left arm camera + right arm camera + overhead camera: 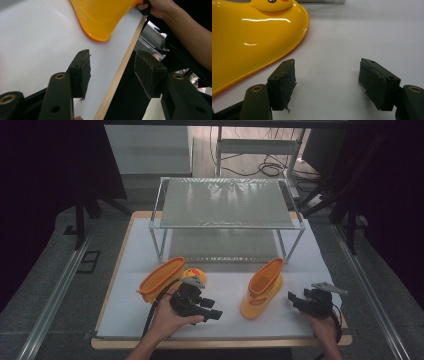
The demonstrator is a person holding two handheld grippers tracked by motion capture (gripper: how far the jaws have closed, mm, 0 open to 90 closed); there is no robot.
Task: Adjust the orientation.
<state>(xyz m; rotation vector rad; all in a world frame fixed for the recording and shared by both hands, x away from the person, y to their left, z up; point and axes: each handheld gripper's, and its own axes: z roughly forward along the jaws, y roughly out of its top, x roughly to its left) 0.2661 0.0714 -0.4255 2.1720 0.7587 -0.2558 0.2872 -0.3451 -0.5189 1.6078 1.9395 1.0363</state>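
Lying on its side near the tabletop's front-left corner, the left boot (162, 279) looks light, glossy and slippery, a moulded rubbery shell with a duck face on the toe; its stiff shaft rim seems the safest hold. The left gripper (216, 314), jaws wide and empty, hovers just beside it. Upright toward the front edge, the right boot (261, 290) stands near the right gripper (294, 299), also wide and empty.

No readable text, labels, brands or numbers on anything in view.
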